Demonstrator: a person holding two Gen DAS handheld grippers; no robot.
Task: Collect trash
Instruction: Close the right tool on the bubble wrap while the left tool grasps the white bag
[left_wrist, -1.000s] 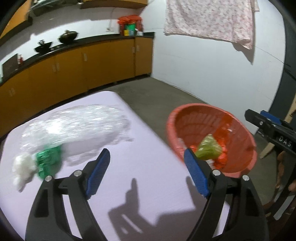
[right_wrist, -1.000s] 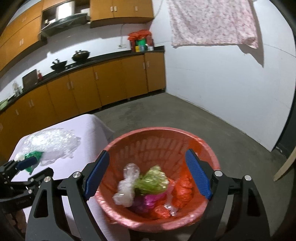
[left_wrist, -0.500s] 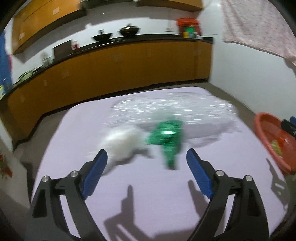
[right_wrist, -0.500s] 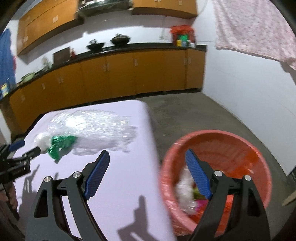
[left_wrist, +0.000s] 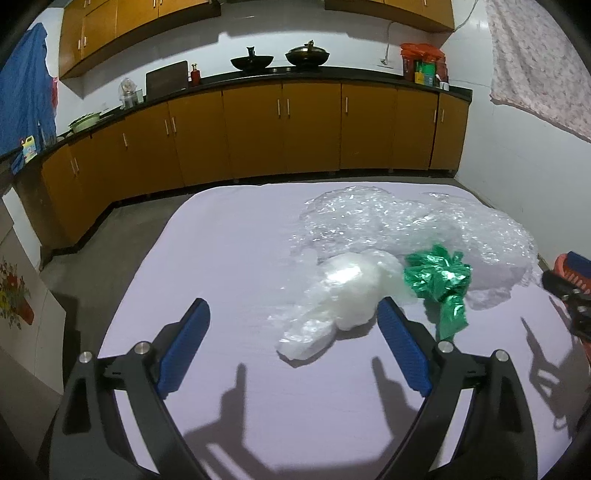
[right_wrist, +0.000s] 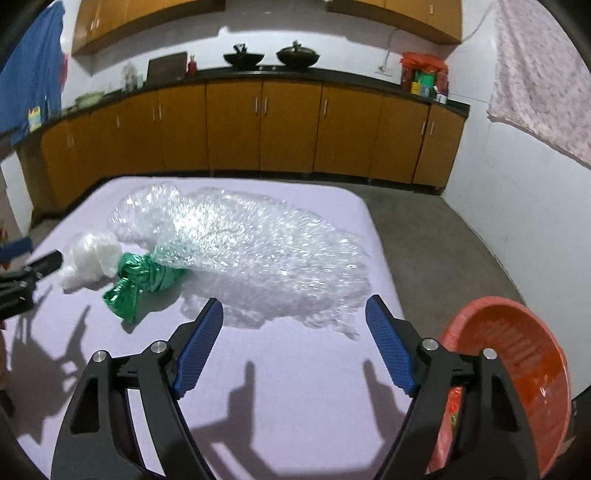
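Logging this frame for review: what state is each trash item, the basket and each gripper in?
Bubble wrap: spread flat on table.
Green foil wrapper: crumpled, on table, touching bubble wrap.
White plastic bag: bunched, lying beside the foil.
Red basket: beside table, holding trash.
Left gripper: opening, empty.
Right gripper: closing, empty.

**Two wrist views over one lavender table**

Both cameras look down and forward along their own fingers toward the cabinets (left_wrist: 280, 129). The left view sits near the white plastic bag (left_wrist: 343, 288); the right, nearer the red basket (right_wrist: 517, 376), shares table (right_wrist: 295, 387), bubble wrap (right_wrist: 251, 243) and green wrapper (right_wrist: 144, 280).
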